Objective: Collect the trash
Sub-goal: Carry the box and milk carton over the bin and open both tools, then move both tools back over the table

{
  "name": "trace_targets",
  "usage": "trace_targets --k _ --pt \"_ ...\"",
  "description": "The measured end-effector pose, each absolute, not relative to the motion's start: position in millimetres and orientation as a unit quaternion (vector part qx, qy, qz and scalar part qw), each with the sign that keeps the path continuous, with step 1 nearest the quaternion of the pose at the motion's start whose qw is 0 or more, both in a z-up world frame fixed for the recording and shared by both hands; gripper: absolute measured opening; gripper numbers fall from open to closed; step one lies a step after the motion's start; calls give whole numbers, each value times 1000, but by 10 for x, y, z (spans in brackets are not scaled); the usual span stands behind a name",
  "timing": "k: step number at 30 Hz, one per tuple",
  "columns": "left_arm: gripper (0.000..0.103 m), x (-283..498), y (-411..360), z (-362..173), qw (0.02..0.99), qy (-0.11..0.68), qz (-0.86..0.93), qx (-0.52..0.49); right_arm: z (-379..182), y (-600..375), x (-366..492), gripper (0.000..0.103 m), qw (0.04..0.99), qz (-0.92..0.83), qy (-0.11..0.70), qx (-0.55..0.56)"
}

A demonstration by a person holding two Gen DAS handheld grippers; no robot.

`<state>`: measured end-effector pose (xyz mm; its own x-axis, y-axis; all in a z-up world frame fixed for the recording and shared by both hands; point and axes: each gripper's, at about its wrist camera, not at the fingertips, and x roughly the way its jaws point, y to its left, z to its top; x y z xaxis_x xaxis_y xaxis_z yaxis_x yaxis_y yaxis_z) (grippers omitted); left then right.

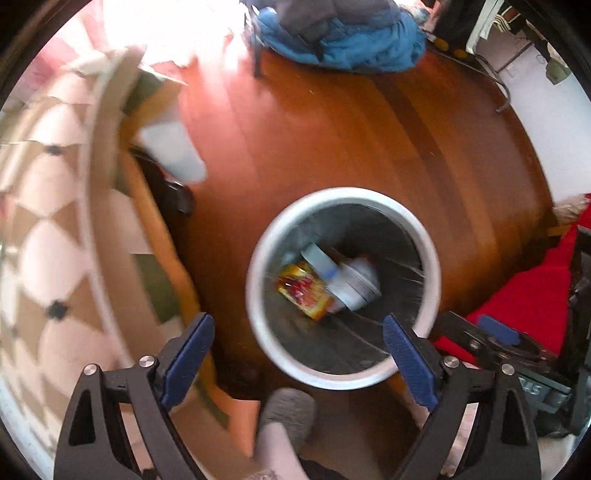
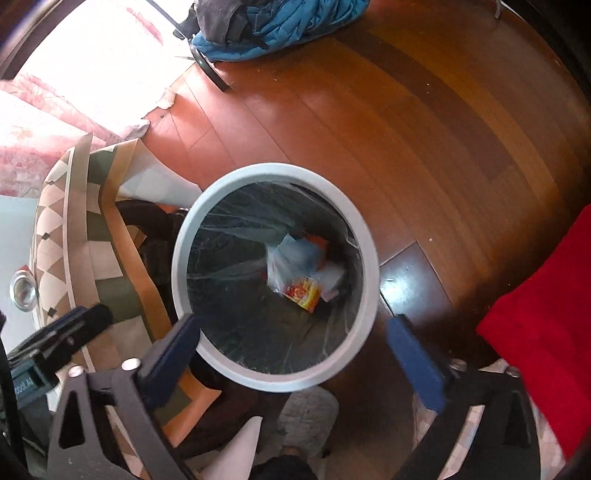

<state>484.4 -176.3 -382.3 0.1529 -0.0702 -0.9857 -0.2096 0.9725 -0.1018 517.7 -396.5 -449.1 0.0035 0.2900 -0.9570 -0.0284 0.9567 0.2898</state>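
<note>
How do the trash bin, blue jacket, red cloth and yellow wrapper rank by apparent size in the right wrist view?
1. trash bin
2. red cloth, cropped by the frame, so unsure
3. blue jacket, also cropped
4. yellow wrapper

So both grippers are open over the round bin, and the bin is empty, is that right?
Not quite. Both grippers, left and right, hang open over the round bin, but it is not empty: the right wrist view shows a yellow wrapper and a pale bag at the bottom.
</note>
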Motion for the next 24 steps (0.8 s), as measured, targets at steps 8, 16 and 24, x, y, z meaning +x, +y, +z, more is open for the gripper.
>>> trace_targets --k 8,16,24 --pt "93 4483 -1809 -3564 773 624 88 -72 -4197 -4026 4862 103 725 81 684 34" --pt "93 4298 -1869 -3380 786 608 86 -68 -3778 -3936 4640 103 744 81 663 -5" --pt "93 4130 -1885 -3064 801 589 83 -63 -3385 -3904 4514 103 759 81 646 -15"
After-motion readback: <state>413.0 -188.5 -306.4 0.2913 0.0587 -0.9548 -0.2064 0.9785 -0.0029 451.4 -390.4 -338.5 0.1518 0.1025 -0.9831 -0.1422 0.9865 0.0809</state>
